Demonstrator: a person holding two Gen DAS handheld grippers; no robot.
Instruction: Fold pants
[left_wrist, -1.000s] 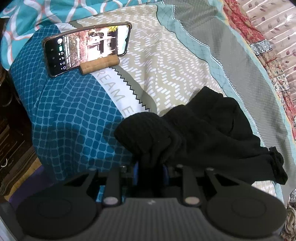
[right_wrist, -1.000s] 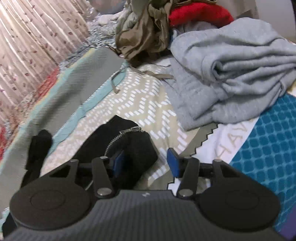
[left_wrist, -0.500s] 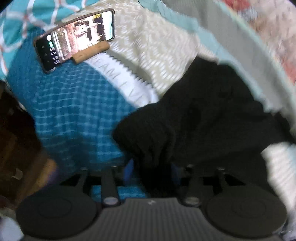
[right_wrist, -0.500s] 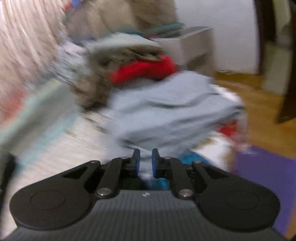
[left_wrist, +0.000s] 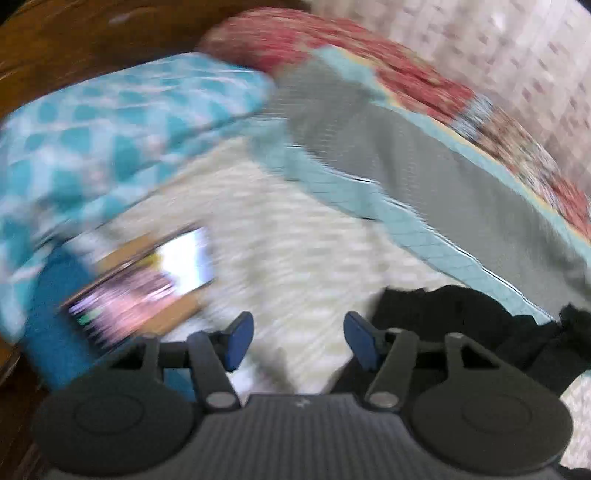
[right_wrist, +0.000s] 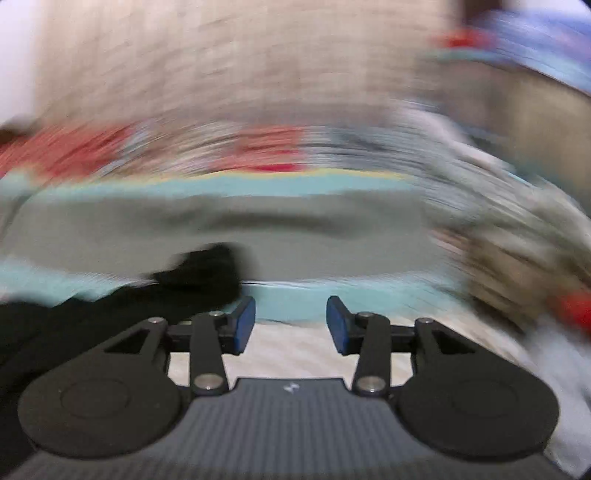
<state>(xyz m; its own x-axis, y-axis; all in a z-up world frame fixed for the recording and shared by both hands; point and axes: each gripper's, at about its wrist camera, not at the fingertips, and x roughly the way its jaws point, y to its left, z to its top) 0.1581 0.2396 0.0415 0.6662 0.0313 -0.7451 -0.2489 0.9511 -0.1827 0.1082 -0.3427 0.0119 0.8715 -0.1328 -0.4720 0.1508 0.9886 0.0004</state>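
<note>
On the bed (left_wrist: 295, 258), the pants (left_wrist: 461, 317) are lying to the right of the left gripper (left_wrist: 298, 339), whose jaws are standing apart with only bedding between them. A phone (left_wrist: 144, 291) is lying to its left, a pillow (left_wrist: 110, 129) behind that. The pants (right_wrist: 110, 314) are lying left of the right gripper (right_wrist: 291, 325); a clothes pile (right_wrist: 517, 240) is sitting right.

Phone (left_wrist: 147, 280) smeared past reading, black pants (left_wrist: 480, 325) cut by the lower right edge – partly behind the gripper body, clothes pile (right_wrist: 517, 251) a streaked blur – items indistinguishable.
</note>
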